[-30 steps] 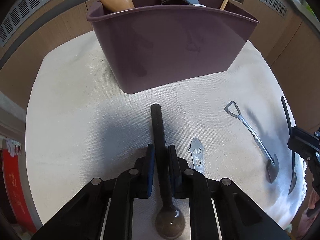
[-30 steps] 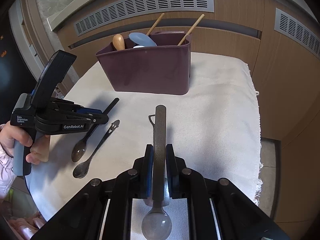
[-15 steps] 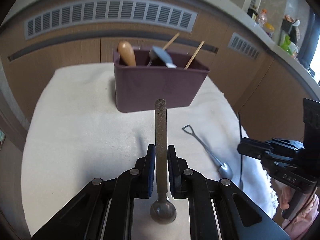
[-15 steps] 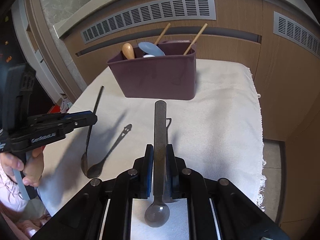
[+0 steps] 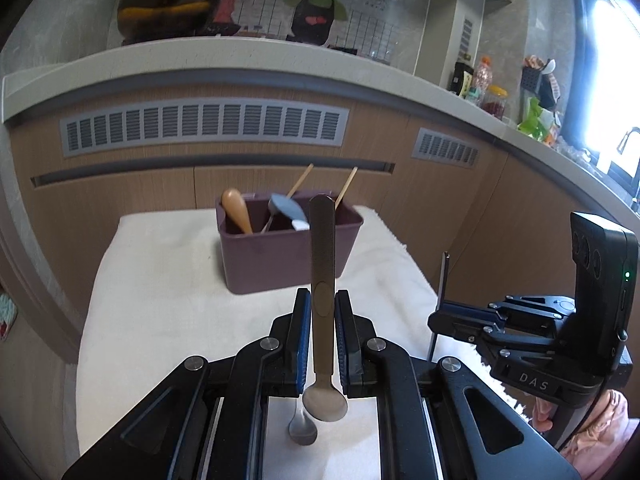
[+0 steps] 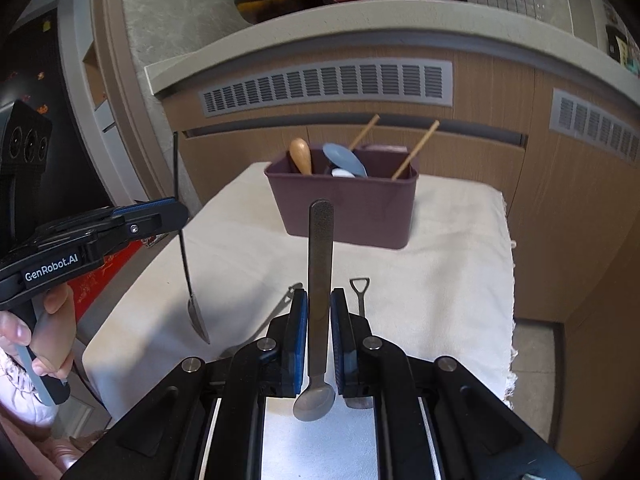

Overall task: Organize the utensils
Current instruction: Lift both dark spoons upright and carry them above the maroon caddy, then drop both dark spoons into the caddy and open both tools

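Two grippers each clamp a spoon. The left gripper (image 5: 322,316) pinches a dark spoon (image 5: 322,264); the right gripper (image 6: 319,312) pinches a grey spoon (image 6: 319,280), the purple bin (image 6: 344,208) far behind.

"GenRobot.AI" in white letters on the side of the left hand-held gripper (image 6: 175,214), right wrist view. "DAS" in pale letters on the underside of the right hand-held gripper (image 5: 438,322) body, left wrist view. Wall poster (image 5: 320,0) above the counter carries a line of characters near its top right; too small and blurred to read. No other legible marks.
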Action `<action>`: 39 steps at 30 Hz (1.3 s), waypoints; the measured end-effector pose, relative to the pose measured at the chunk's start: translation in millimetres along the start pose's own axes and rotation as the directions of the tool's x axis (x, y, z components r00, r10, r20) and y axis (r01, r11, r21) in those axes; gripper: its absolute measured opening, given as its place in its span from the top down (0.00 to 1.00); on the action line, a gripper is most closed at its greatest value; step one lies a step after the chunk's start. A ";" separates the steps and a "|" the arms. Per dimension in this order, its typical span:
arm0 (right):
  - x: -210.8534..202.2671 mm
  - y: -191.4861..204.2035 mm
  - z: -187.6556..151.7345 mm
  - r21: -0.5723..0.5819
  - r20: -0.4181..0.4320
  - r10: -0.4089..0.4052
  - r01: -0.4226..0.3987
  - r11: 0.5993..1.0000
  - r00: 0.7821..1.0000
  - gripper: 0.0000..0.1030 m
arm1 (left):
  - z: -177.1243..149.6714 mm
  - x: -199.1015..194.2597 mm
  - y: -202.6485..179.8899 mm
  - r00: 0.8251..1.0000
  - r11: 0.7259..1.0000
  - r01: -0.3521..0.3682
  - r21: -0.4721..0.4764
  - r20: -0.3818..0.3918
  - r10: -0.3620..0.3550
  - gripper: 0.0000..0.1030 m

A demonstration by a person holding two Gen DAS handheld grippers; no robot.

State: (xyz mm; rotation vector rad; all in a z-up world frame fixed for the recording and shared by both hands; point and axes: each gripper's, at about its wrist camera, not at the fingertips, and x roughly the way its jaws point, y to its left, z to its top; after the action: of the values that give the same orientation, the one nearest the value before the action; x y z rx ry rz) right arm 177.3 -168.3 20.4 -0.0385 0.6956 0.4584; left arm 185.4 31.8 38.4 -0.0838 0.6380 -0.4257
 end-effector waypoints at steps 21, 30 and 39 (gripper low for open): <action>-8.4 -37.6 173.9 -0.021 0.336 -0.133 0.149 0.989 0.932 0.90 | 155.7 21.4 34.6 0.957 0.999 -0.051 0.019 0.286 0.043 0.88; 57.9 -58.1 166.6 0.003 0.230 -0.126 0.128 0.992 0.965 0.90 | 138.3 89.8 54.5 0.983 0.998 -0.069 0.003 0.170 0.067 0.88; 96.6 -69.2 159.8 0.021 0.162 -0.133 0.131 0.991 0.978 0.90 | 120.8 129.1 65.0 0.995 0.997 -0.070 -0.015 0.073 0.071 0.88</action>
State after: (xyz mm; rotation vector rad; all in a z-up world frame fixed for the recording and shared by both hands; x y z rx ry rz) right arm 368.7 -163.0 75.2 -0.0367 0.5302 0.3263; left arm 373.4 31.5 49.9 -0.0886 0.5692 -0.3489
